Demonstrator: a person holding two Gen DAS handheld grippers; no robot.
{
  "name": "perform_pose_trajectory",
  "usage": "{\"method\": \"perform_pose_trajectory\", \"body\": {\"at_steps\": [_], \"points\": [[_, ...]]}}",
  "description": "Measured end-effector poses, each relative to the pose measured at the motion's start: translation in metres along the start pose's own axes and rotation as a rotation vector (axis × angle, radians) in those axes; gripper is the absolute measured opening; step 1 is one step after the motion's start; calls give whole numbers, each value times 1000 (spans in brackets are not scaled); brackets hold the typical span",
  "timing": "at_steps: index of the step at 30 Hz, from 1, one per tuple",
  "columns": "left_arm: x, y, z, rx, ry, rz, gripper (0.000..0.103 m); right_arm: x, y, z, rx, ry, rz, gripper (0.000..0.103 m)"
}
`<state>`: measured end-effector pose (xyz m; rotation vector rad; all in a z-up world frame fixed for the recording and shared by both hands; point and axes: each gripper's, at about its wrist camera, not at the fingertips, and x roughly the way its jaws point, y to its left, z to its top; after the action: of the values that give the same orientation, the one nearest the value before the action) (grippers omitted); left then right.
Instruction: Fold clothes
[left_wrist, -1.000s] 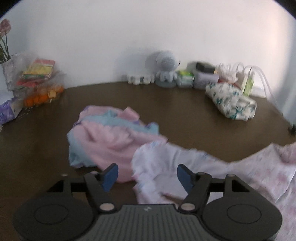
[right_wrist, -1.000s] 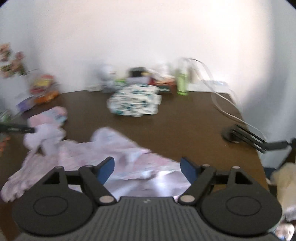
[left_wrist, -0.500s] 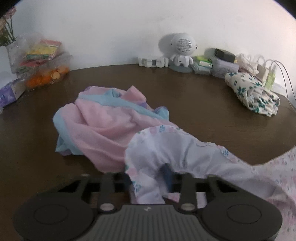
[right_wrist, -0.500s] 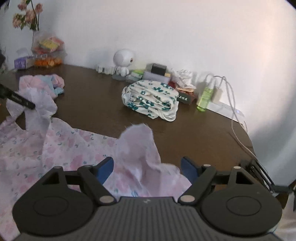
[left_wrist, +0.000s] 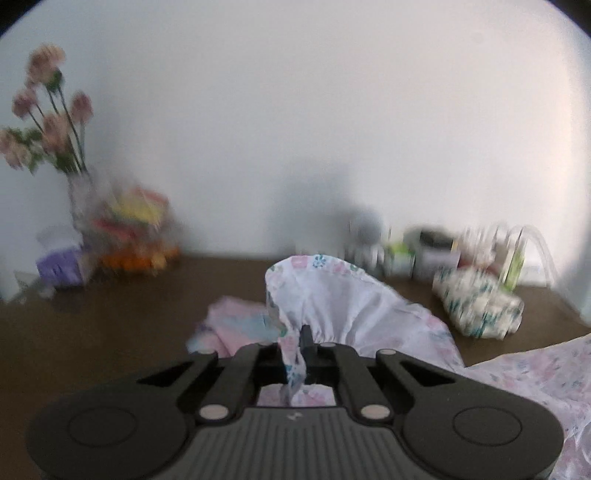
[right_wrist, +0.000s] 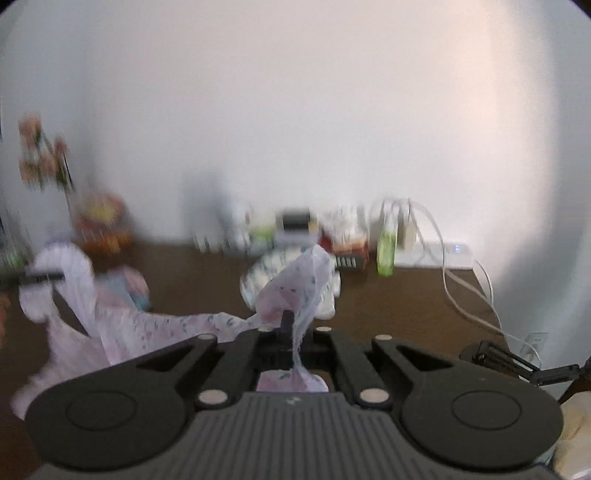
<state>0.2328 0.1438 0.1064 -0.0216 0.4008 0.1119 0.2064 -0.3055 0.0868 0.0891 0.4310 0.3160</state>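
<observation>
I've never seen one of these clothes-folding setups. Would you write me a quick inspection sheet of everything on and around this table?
Surface: dark brown table, mostly bare at the front left.
Job's things: pale floral garment lifted at two spots; pink and blue garment crumpled behind it; folded green-print bundle at the right.
Clutter: flowers, bagged snacks, purple pack, white figurine, small boxes, green bottle, all along the wall.
Grippers: left gripper and right gripper, jaws just closed, each pinching the floral garment.
Cables: white cables trailing off the right edge.
Surroundings: plain white wall; black stand at the right edge.
</observation>
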Motion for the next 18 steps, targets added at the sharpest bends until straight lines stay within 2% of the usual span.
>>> {"method": "perform_pose_trajectory", "body": {"at_steps": [5,11,15,18], "points": [[-88,13,21,-8,-213,-6,1,-64,2,19,35,-113,81,0],[-206,21,27,40,-443,11,1,-131,26,21,-10,-177,123,0],[-266,16,27,113,-501,37,1,-172,42,15,-19,-181,155,0],[-295,15,30,183,-513,44,2,-190,47,18,-16,-155,176,0]]}}
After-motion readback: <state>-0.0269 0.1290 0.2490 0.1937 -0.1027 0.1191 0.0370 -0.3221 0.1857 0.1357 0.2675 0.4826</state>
